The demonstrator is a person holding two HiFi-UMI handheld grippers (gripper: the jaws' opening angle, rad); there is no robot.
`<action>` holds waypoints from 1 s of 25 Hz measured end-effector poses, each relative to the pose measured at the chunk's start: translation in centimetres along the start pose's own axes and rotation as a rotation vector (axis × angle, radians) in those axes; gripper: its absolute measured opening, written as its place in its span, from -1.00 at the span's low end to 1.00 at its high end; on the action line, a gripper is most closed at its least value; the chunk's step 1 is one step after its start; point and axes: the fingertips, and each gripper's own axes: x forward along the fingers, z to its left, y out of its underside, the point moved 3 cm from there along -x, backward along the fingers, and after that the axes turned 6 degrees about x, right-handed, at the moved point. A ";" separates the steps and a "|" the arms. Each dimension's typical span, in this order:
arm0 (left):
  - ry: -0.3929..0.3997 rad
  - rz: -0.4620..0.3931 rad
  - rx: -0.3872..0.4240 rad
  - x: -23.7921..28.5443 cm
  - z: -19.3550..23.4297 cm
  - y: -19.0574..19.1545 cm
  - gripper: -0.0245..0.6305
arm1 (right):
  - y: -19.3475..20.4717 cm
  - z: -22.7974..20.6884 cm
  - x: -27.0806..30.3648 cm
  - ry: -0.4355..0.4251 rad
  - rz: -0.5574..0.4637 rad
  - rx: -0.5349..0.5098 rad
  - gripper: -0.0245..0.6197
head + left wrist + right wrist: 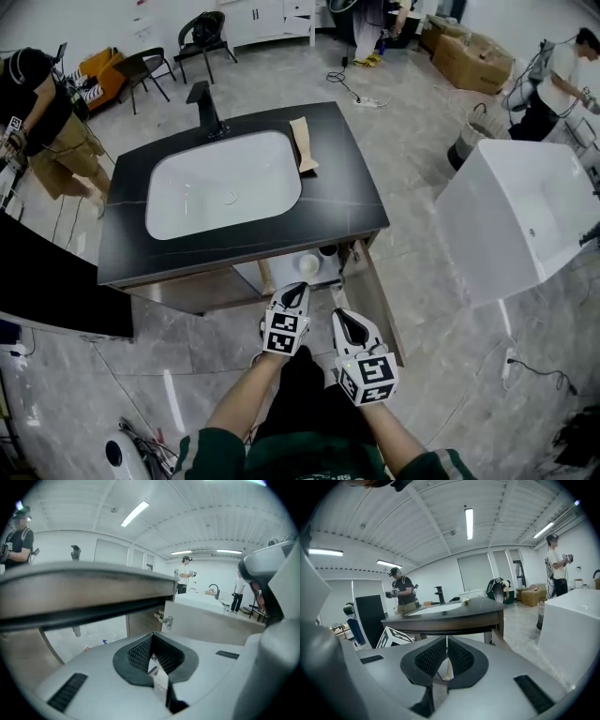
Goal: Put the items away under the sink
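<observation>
A dark vanity top (356, 202) holds a white basin (223, 183) and a black faucet (204, 108). A tan folded item (303, 143) lies on the top, right of the basin. Below, the cabinet door (373, 295) stands swung out to the right. Inside the cabinet I see a white round item (307, 266) and a small dark one (327, 251). My left gripper (297, 291) and right gripper (340, 319) hang side by side low before the opening, both shut and holding nothing. The left gripper (152, 657) faces the door hinge (165, 619); the right gripper (446, 662) looks up at the vanity top (450, 613).
A white tub (525, 220) stands close on the right. A black panel (47, 281) is at the left. People work at the left and far right. Chairs (202, 37), cardboard boxes (473, 58) and a floor cable (361, 94) lie beyond the vanity.
</observation>
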 end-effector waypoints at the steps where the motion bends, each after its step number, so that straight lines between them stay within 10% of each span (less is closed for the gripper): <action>1: 0.008 0.008 -0.001 -1.9 -0.5 -2.1 -0.89 | -1.9 1.1 -1.5 0.003 0.004 0.006 -0.79; 11: 0.011 -0.001 0.011 -16.2 -4.4 -19.7 -0.89 | -18.0 8.1 -15.0 0.043 -0.043 0.045 -0.79; 25: -0.003 -0.026 0.007 -20.5 -2.4 -28.9 -0.89 | -25.6 11.7 -18.7 0.062 -0.087 0.043 -0.79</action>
